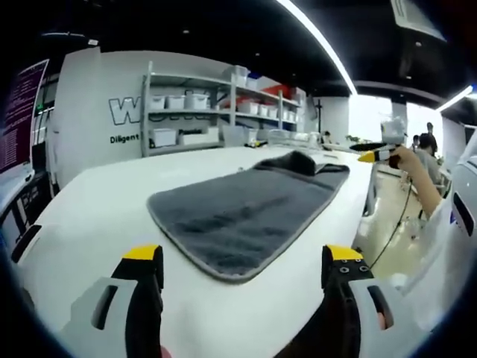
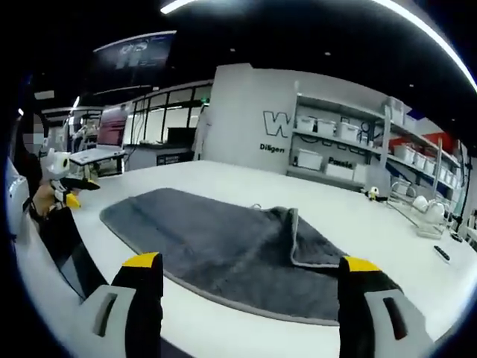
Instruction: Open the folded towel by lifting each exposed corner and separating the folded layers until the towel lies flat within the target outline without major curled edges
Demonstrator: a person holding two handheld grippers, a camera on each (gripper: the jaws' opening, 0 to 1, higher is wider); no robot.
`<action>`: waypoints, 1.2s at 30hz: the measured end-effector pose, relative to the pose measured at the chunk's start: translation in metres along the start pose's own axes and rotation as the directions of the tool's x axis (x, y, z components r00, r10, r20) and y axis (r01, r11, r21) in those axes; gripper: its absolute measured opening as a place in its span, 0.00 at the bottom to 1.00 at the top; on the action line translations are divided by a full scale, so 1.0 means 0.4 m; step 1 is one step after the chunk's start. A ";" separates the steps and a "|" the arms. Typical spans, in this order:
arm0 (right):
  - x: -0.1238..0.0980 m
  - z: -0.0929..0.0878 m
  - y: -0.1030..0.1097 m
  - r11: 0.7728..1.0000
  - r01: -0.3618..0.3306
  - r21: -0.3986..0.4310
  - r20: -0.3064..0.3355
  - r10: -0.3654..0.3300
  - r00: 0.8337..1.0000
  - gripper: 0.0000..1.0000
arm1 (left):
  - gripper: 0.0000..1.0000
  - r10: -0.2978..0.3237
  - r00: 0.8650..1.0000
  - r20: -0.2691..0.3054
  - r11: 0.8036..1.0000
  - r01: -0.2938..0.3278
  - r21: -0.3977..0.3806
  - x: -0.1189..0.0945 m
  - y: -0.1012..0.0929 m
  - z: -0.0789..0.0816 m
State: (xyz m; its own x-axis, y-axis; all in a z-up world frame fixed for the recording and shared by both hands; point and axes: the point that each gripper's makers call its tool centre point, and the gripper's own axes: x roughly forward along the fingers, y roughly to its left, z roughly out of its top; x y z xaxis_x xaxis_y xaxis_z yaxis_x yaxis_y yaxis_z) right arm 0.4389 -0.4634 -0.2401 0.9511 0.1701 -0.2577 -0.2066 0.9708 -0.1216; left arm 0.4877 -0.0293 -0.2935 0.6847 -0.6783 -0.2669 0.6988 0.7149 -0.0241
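A white surface (image 1: 97,216) was seen before shelves (image 1: 186,112) of bins. The grey towel (image 1: 238,216) lay on it, one far corner folded over. Both tools, left (image 1: 244,262) and right (image 2: 252,270), were held spread wide, empty, short of the towel.

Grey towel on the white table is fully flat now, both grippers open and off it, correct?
Not fully flat. In the right gripper view, one end of the grey towel is still folded over itself. The rest holds: it lies on the white table, and both grippers are open, clear of it.
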 end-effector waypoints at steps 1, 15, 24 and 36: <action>0.000 0.001 0.000 1.000 0.000 0.000 0.002 0.000 1.000 0.99 | 0.86 0.002 1.000 0.001 1.000 -0.002 -0.001 -0.001 0.001 0.001; -0.003 0.005 0.000 1.000 0.000 -0.004 0.003 0.000 1.000 0.96 | 0.61 -0.088 0.996 -0.034 0.996 0.087 -0.029 -0.007 -0.033 -0.014; -0.004 0.010 0.010 1.000 -0.014 -0.013 0.008 0.014 1.000 0.95 | 0.37 -0.188 0.982 -0.025 0.980 0.186 -0.070 0.004 -0.082 -0.016; -0.003 0.000 0.004 1.000 -0.009 -0.009 0.002 0.009 1.000 0.93 | 0.45 -0.193 0.962 0.192 0.980 0.179 0.086 0.001 -0.085 0.064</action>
State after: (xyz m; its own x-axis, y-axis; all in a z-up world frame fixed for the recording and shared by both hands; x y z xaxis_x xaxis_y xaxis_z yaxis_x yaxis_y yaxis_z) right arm 0.4376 -0.4622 -0.2400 0.9497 0.1796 -0.2565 -0.2175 0.9677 -0.1278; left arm 0.4694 -0.0583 -0.2680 0.5636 -0.8233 -0.0673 0.8255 0.5642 0.0114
